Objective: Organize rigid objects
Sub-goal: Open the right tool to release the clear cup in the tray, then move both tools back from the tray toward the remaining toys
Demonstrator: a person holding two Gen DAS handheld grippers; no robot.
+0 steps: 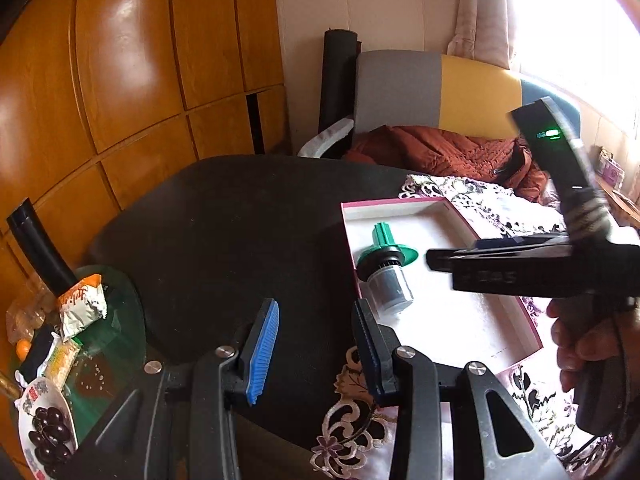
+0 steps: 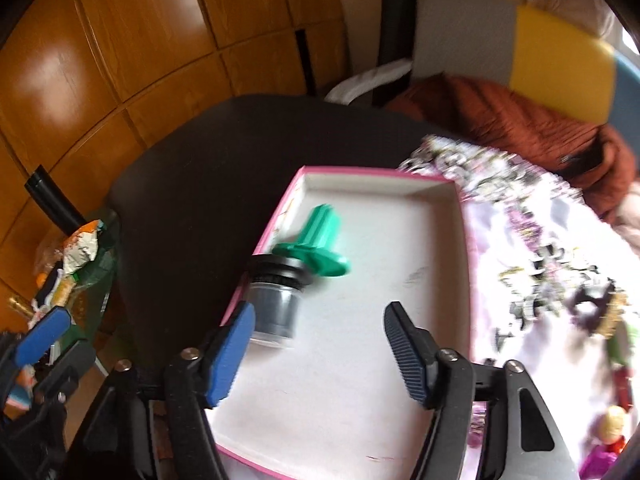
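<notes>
Inside pink-rimmed box [image 2: 460,216], left side | green-capped stopper [image 2: 296,272] is laid flat, long axis cap-away | right gripper [image 2: 320,344] nearer, jaws spread, empty | left gripper [image 1: 316,344] jaws partly parted, empty.

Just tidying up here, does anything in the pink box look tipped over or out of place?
Yes. The green-topped stopper lies on its side in the pink box, against the left wall, instead of standing upright. Otherwise the box is bare. Both grippers are open and hold nothing.
</notes>
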